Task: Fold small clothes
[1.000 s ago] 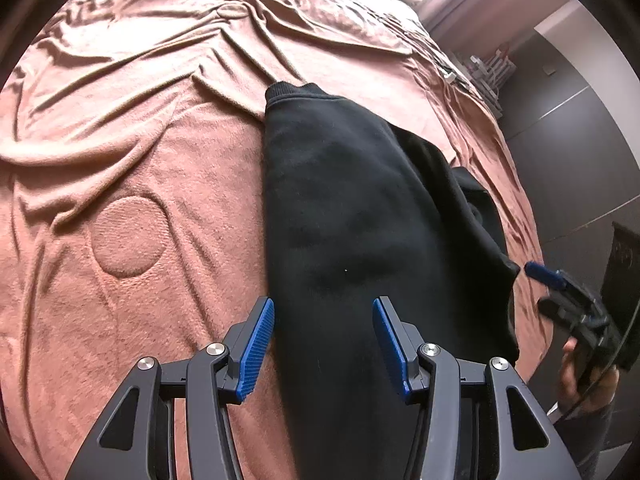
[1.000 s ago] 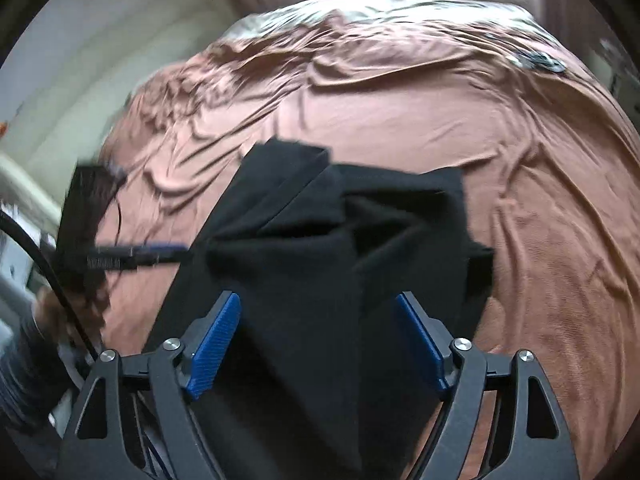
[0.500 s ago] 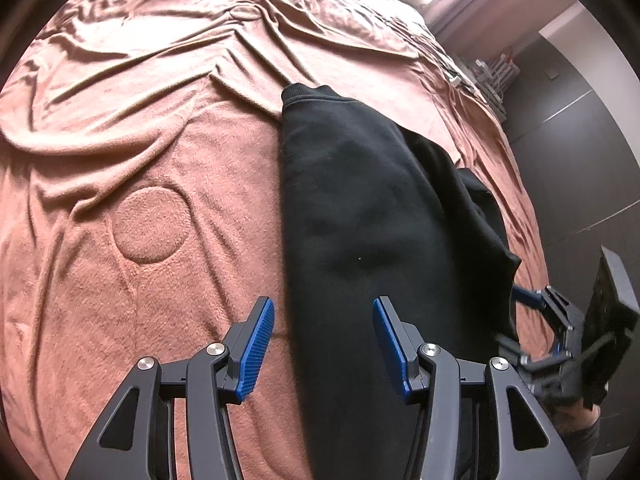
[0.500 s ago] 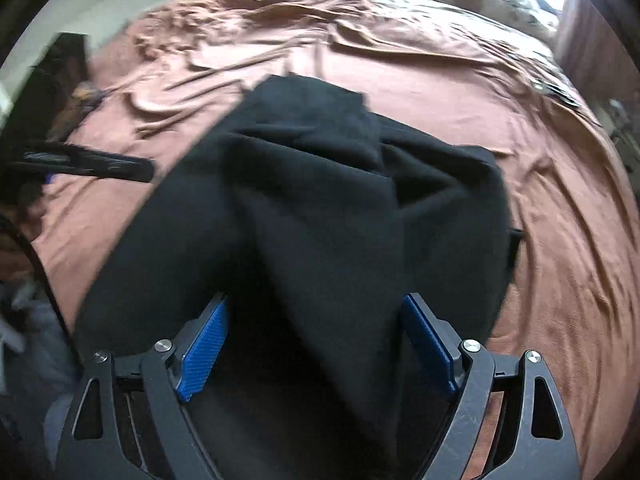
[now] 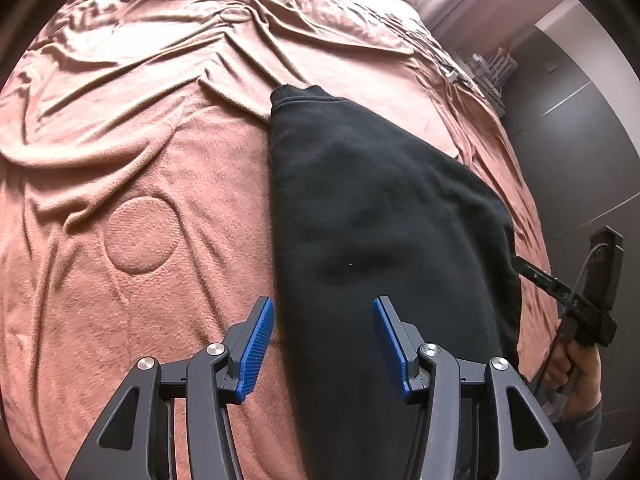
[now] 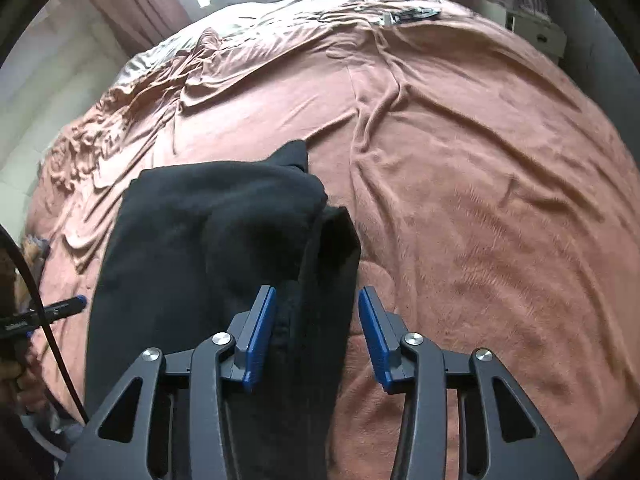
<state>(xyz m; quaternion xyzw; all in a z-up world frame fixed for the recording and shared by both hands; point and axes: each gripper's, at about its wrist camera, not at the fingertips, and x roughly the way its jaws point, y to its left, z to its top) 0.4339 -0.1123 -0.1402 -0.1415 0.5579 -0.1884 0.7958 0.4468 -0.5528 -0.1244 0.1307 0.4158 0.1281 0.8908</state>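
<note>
Folding under way: a black sweatshirt [image 5: 360, 216], already doubled lengthwise, lies on the brown bedspread [image 5: 140, 160]. The right hand-held gripper [image 6: 316, 332] is closing, its right edge between the jaws, not yet pinched. The left hand-held gripper [image 5: 322, 344], half spread, straddles the left edge. Crosswise folds remain. No legible writing.

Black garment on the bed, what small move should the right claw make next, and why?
Probably finish closing on the edge. The right claw is closing with the black garment's right edge between its blue pads, a gap still showing beside one pad, so nothing is pinched yet for folding on the pink blanket.
</note>
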